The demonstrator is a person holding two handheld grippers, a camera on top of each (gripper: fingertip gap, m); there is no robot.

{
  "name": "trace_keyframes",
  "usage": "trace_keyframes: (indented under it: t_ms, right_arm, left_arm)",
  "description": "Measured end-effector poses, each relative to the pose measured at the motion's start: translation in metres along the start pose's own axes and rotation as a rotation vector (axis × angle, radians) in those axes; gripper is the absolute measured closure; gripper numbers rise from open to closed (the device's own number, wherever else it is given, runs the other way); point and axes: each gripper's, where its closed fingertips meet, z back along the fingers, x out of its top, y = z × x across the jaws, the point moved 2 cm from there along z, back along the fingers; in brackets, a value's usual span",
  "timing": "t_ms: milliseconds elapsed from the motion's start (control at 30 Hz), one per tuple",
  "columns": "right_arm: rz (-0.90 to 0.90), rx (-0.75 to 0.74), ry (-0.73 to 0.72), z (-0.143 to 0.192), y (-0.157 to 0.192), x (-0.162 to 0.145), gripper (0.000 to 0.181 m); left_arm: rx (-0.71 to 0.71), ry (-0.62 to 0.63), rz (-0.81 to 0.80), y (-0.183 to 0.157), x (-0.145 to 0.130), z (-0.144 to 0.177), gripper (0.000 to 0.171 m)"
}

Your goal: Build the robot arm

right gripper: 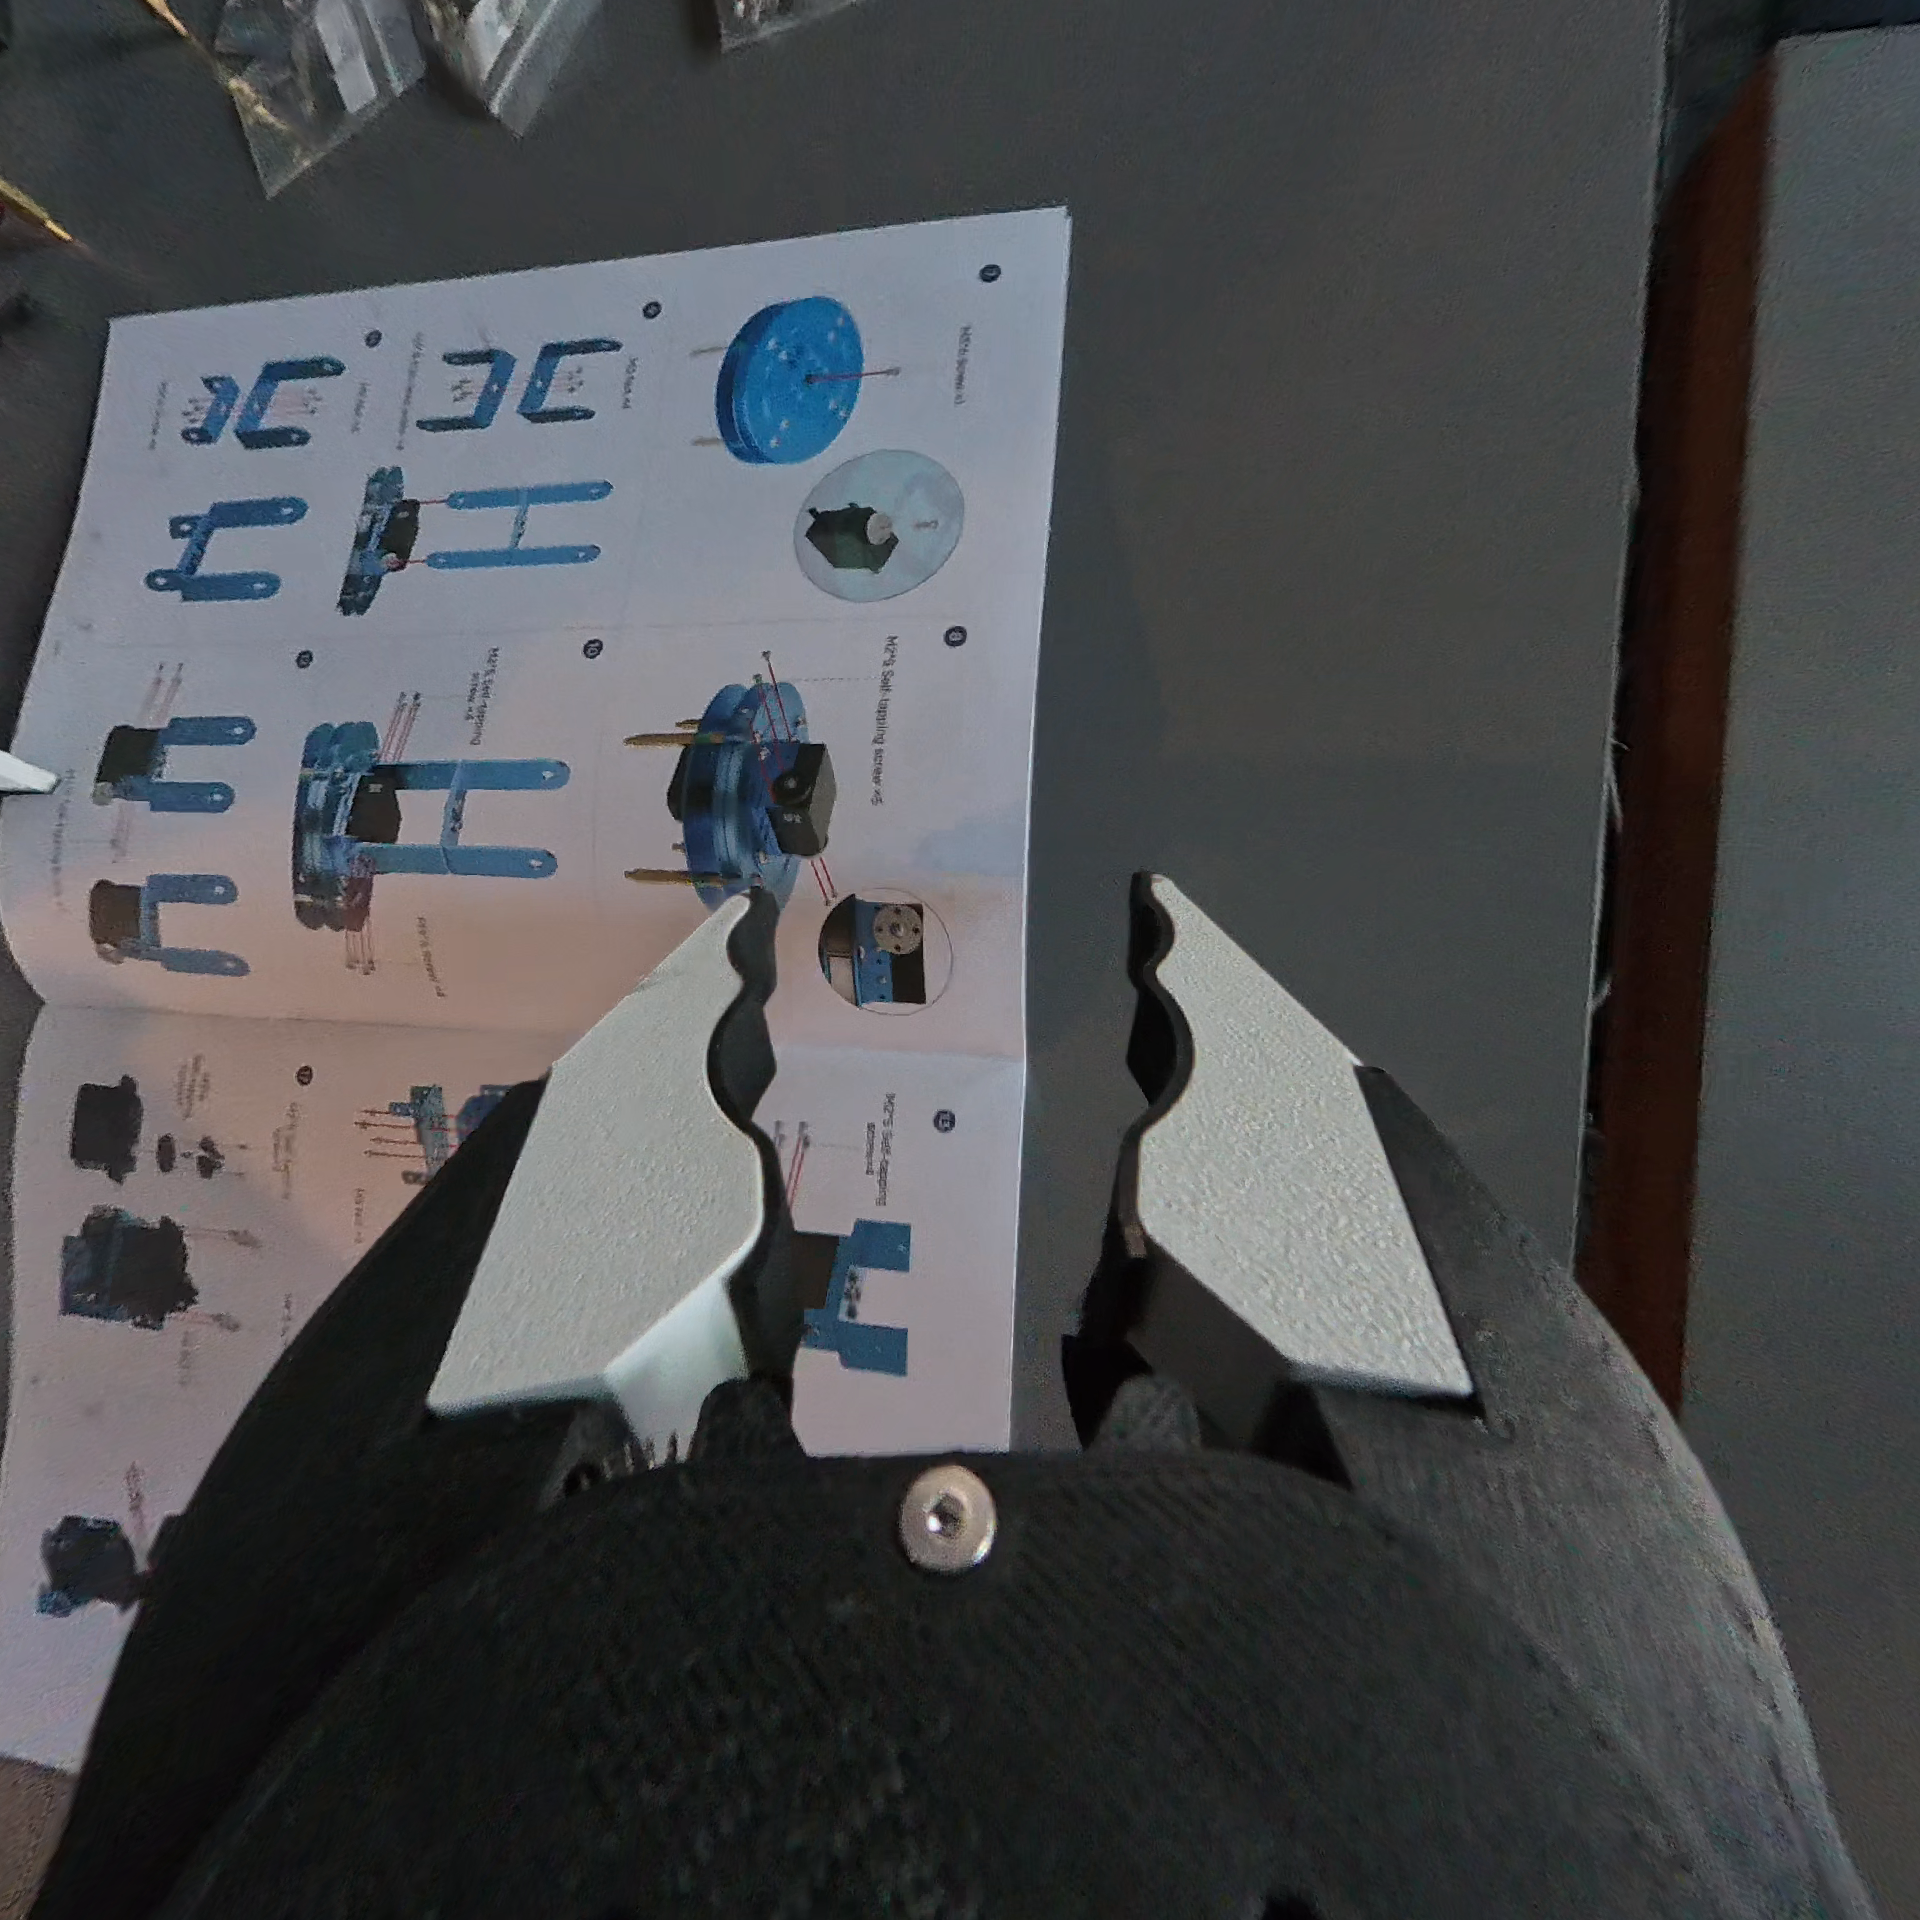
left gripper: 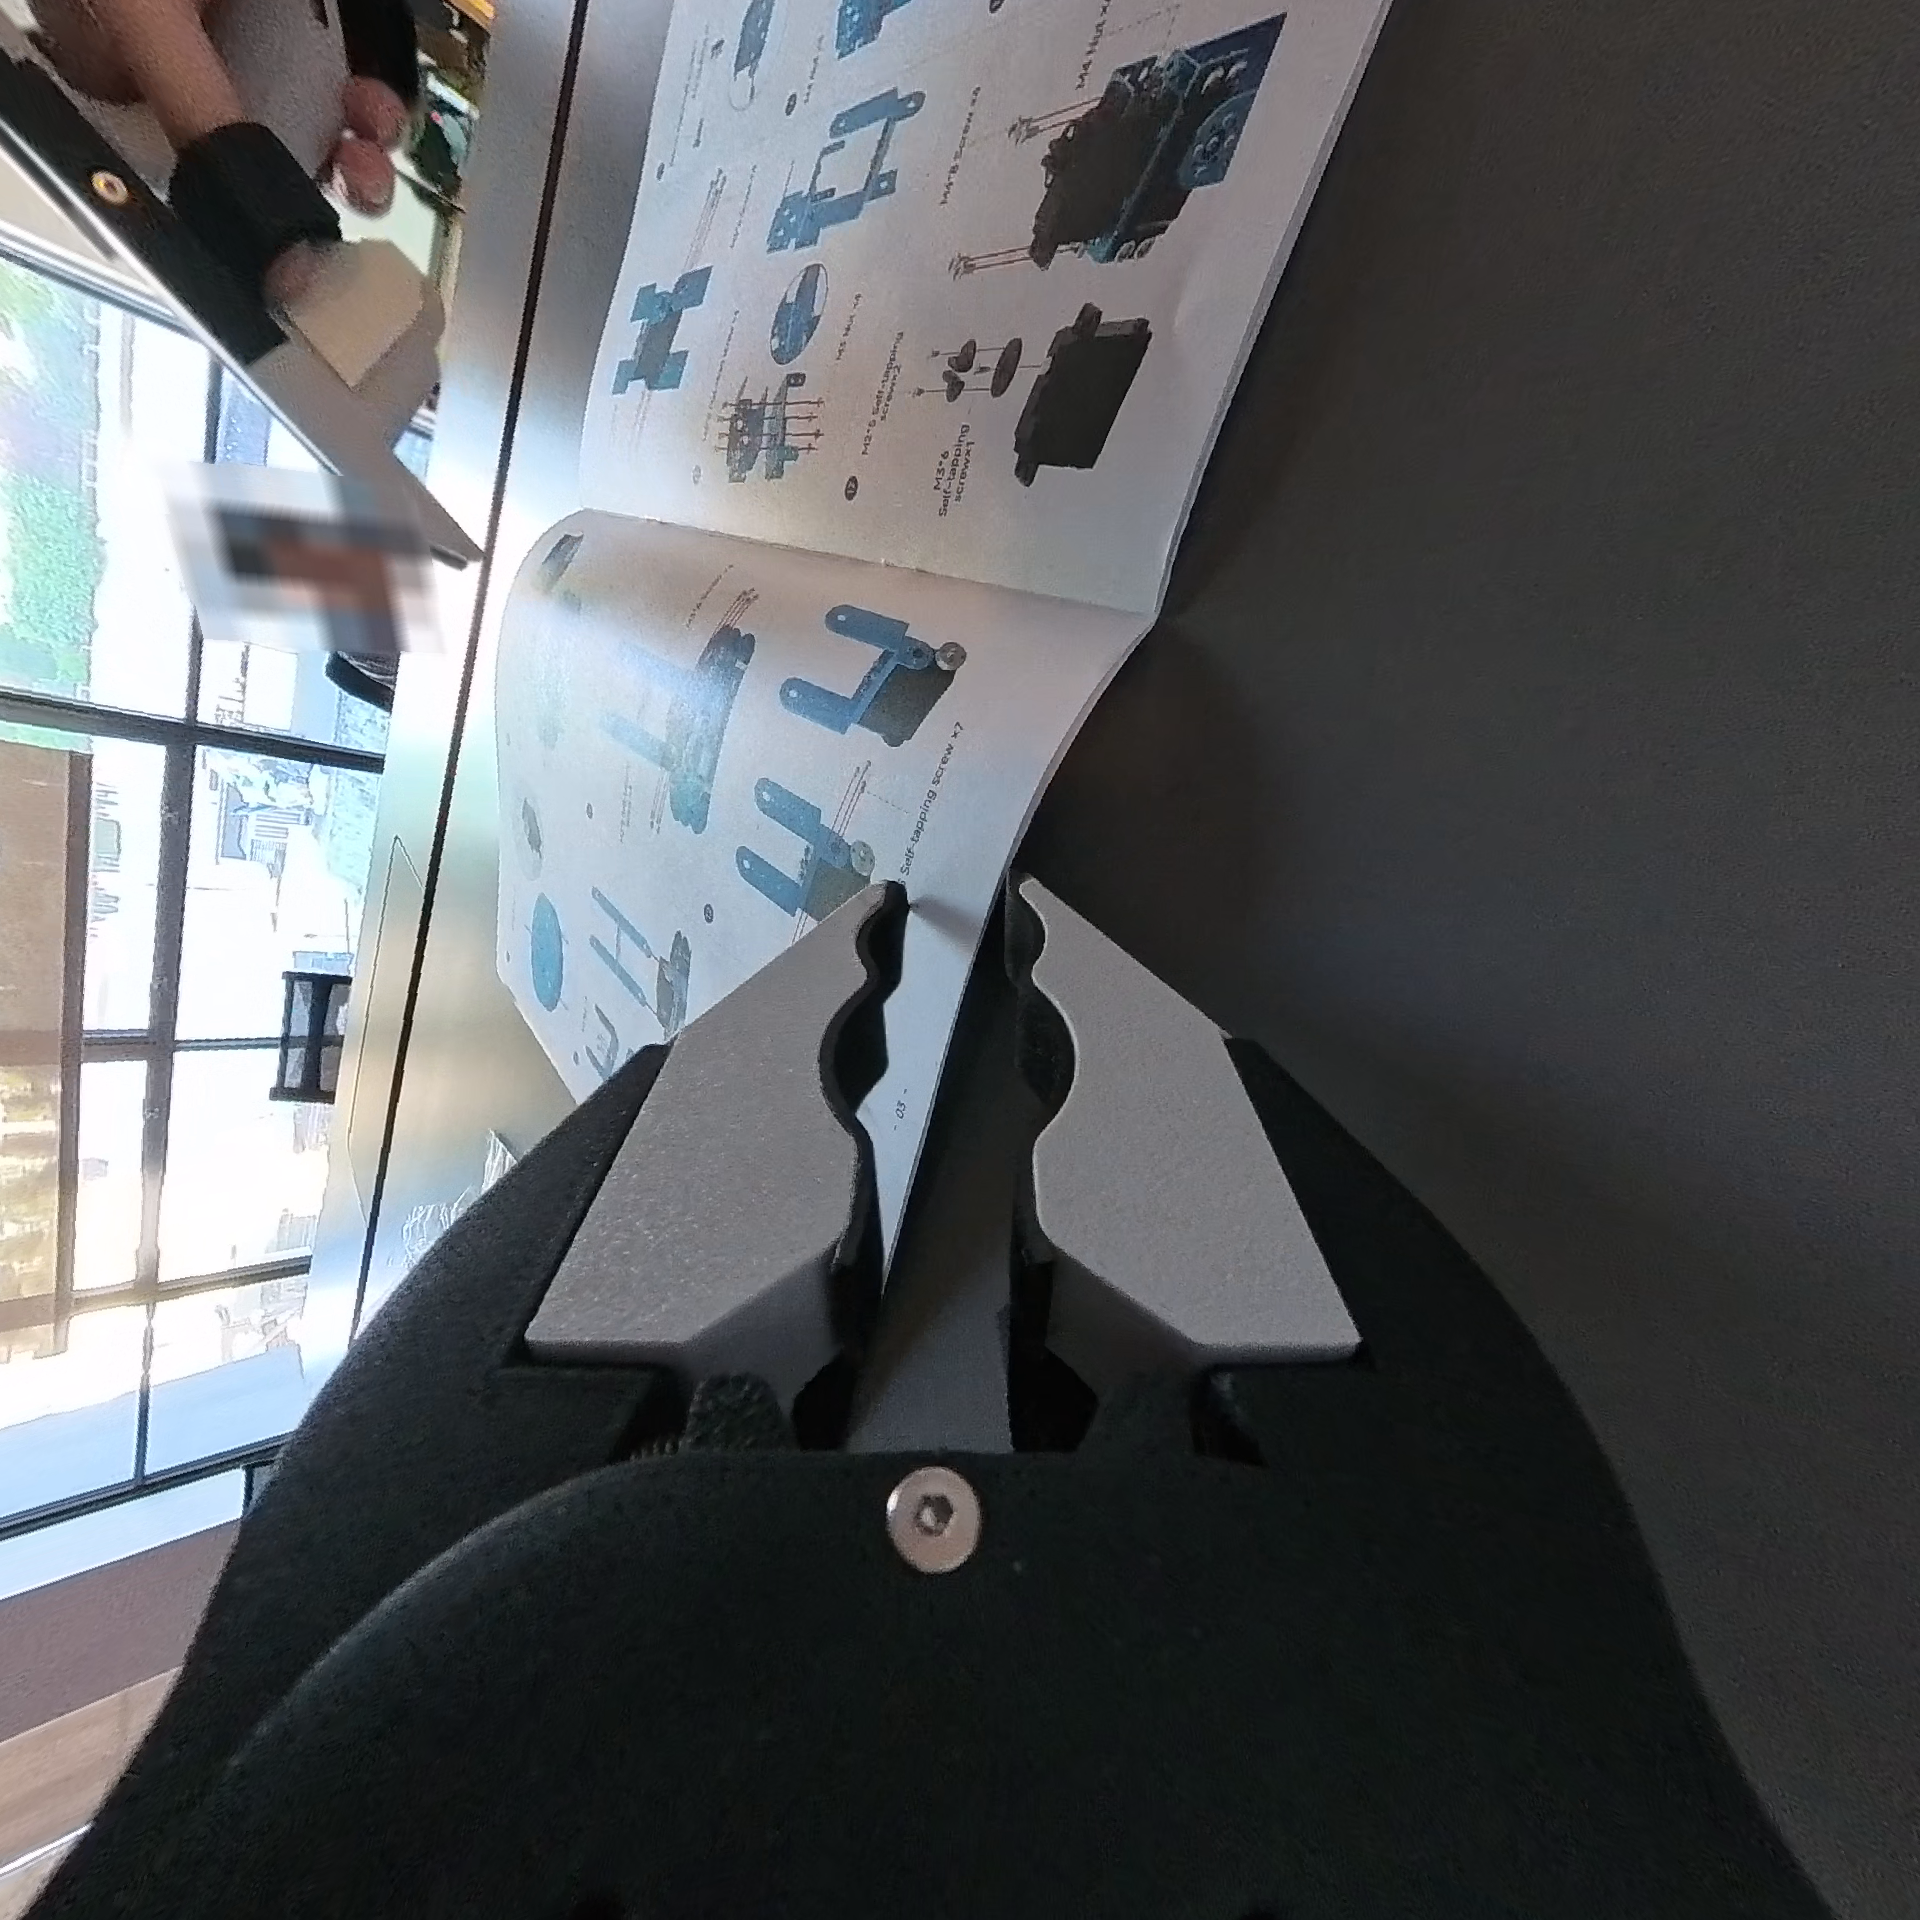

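Note:
An open instruction booklet (left gripper: 935, 312) with blue and black part drawings lies on a dark grey table (left gripper: 1558, 727). My left gripper (left gripper: 961, 891) is shut on the near edge of one page, which is lifted and curved off the table. In the right wrist view the booklet (right gripper: 623, 582) lies flat. My right gripper (right gripper: 951, 891) is open and empty, hovering just above the booklet's right edge near its fold. A white fingertip of the left gripper (right gripper: 26, 774) shows at that view's far left, on the booklet's edge.
Several clear plastic bags of small parts (right gripper: 312, 73) lie beyond the booklet. The table's right edge (right gripper: 1652, 623) has a brown strip beside it. A black mesh holder (left gripper: 307, 1034) and large windows stand behind. A person's hand (left gripper: 364, 135) shows at top left.

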Motion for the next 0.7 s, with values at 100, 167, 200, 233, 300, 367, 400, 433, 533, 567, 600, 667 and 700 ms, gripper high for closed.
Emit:
trace_keyframes:
  t_ms: [100, 167, 200, 233, 300, 367, 400, 433, 533, 567, 600, 667, 700]
  right_arm:
    - [-0.090, 0.064, 0.023, 0.003, 0.000, -0.018, 0.111]
    - [-0.113, 0.075, 0.044, 0.000, -0.004, -0.033, 0.110]
    - [-0.105, 0.070, 0.042, -0.002, -0.006, -0.038, 0.109]
    - [-0.105, 0.076, 0.032, -0.003, -0.007, -0.040, 0.109]
    - [-0.137, 0.138, -0.006, -0.004, 0.000, -0.036, 0.108]
    - [-0.164, 0.190, 0.004, -0.004, 0.006, -0.037, 0.116]
    - [-0.161, 0.199, 0.011, -0.004, 0.009, -0.038, 0.119]
    - [-0.154, 0.198, 0.012, -0.004, 0.011, -0.038, 0.117]
    - [-0.151, 0.199, 0.013, -0.003, 0.017, -0.040, 0.113]
    - [-0.147, 0.197, 0.010, -0.003, 0.019, -0.041, 0.112]
    - [-0.143, 0.194, 0.006, -0.003, 0.020, -0.042, 0.112]
    - [-0.143, 0.197, -0.008, -0.003, 0.025, -0.043, 0.112]
    - [-0.143, 0.199, -0.014, -0.003, 0.027, -0.044, 0.112]
  left_arm:
    - [0.004, 0.001, -0.007, 0.000, -0.001, -0.001, 0.156]
    - [0.006, 0.005, -0.011, 0.001, -0.001, -0.001, 0.156]
    - [0.006, 0.007, -0.011, 0.001, -0.001, -0.001, 0.156]
    - [0.006, 0.009, -0.010, 0.001, -0.001, -0.001, 0.156]
    - [0.008, 0.014, -0.011, 0.001, -0.001, -0.001, 0.156]
    - [0.013, 0.022, -0.010, 0.001, -0.001, -0.001, 0.156]
    - [0.015, 0.023, -0.011, 0.000, 0.000, 0.000, 0.156]
    - [0.017, 0.023, -0.012, 0.000, 0.000, 0.000, 0.156]
    - [0.017, 0.020, -0.006, -0.002, 0.001, 0.002, 0.157]
    - [0.015, 0.020, -0.001, -0.003, 0.001, 0.003, 0.157]
    - [0.013, 0.021, 0.007, -0.004, 0.001, 0.004, 0.157]
    - [0.004, 0.016, 0.030, -0.007, 0.003, 0.007, 0.155]
    - [0.000, 0.013, 0.039, -0.009, 0.004, 0.009, 0.155]
